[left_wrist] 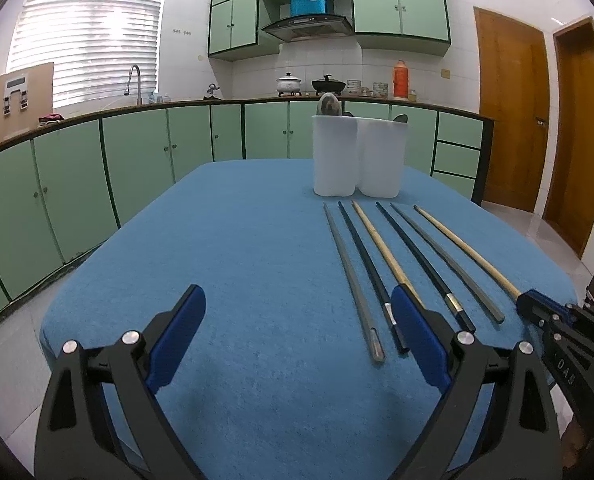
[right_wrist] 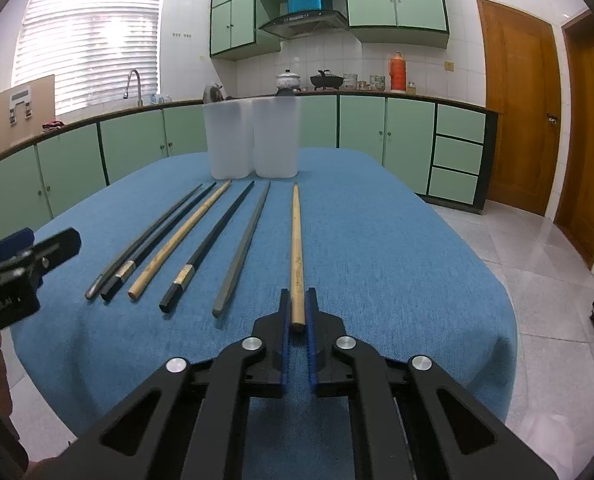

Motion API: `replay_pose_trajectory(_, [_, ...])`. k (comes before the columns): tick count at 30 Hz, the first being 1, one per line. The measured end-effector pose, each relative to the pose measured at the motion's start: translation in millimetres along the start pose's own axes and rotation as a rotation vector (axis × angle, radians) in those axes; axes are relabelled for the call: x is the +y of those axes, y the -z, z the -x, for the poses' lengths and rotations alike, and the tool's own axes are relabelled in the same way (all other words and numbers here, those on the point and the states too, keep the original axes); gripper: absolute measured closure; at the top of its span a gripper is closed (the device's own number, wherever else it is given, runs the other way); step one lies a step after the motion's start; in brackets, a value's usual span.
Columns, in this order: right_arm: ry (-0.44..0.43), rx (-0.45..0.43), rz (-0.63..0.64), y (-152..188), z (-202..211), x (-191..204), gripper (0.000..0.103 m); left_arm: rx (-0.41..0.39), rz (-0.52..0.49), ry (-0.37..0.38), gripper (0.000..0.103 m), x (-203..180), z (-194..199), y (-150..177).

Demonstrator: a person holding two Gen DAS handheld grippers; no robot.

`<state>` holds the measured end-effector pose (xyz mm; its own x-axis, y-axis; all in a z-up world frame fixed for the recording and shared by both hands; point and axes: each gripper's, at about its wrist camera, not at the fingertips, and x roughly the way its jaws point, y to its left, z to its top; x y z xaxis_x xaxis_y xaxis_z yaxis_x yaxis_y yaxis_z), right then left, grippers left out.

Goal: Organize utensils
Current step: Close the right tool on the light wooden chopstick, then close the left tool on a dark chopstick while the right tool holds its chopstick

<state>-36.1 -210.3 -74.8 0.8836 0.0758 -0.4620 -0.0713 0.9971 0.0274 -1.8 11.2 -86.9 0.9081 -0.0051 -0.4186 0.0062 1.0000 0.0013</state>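
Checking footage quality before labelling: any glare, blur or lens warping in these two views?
Left wrist view: sharp, window blown out, counter bowed by the fisheye. Right wrist view: same bright window, floor tiles glossy, chopsticks crisp, corners dark.

Each hand-held gripper (right_wrist: 297, 300) is built of black linkage arms, fastened with silver round screws (right_wrist: 253, 343) and lined with blue pads (left_wrist: 181, 332).

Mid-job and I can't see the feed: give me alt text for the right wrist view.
The right gripper is shut on the near end of a light wooden chopstick lying on a blue tablecloth. Five more chopsticks lie in a row to its left, all pointing towards two white containers. The left gripper shows at the left edge.
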Motion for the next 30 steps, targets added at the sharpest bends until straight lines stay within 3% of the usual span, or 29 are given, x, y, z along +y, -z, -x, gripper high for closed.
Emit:
replay_pose_trajectory(6, [0.001,-0.024,-0.01,-7.5,4.2,0.7,0.096,0.017,-0.008,0.015,0.013,-4.0,-0.4,2.2])
replay_pose_trajectory(9, [0.0,-0.023,-0.009,-8.5,3.8,0.6,0.096,0.047,-0.028,0.029,0.027,-7.5,-3.9,5.6])
replay_pose_trajectory(12, [-0.001,-0.023,-0.008,-8.5,4.3,0.1,0.096,0.079,-0.026,0.031,0.032,-9.5,-8.9,8.5])
replay_pose_trajectory(30, [-0.009,-0.023,-0.011,-8.2,5.4,-0.9,0.096,0.138,-0.024,0.049,0.039,-19.5,-20.8,16.4])
